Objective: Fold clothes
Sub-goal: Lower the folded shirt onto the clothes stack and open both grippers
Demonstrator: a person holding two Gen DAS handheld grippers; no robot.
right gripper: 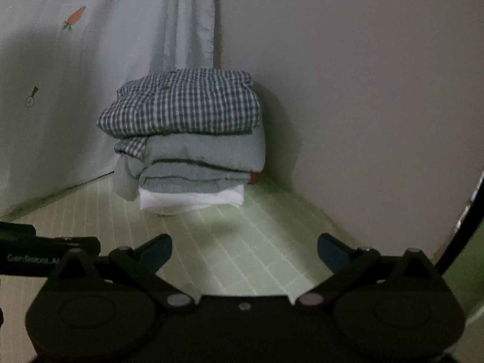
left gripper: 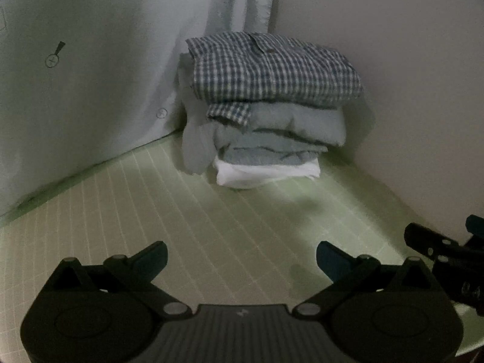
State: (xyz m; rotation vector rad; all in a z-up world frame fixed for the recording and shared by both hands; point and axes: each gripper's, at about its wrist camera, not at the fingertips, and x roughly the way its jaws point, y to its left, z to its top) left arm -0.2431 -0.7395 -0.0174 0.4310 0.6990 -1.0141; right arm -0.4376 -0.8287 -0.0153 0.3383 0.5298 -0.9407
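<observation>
A stack of folded clothes stands in the far corner of the green grid mat (left gripper: pixel 211 242) (right gripper: pixel 257 257). On top lies a blue-and-white checked shirt (left gripper: pixel 272 69) (right gripper: pixel 184 106), under it pale blue garments (left gripper: pixel 290 127) (right gripper: pixel 205 157), and at the bottom a white one (left gripper: pixel 266 172) (right gripper: pixel 190 198). My left gripper (left gripper: pixel 242 260) is open over bare mat, well short of the stack, with nothing between its fingers. My right gripper (right gripper: pixel 245 251) is open too, empty and equally far back. The right gripper's body (left gripper: pixel 447 254) shows at the right edge of the left wrist view.
A pale cloth with small printed figures (left gripper: pixel 75 90) (right gripper: pixel 75 75) hangs along the left side down to the mat. A plain wall (left gripper: pixel 408 90) (right gripper: pixel 363 90) closes the right side. A small red item (right gripper: pixel 253 178) peeks out behind the stack's right base.
</observation>
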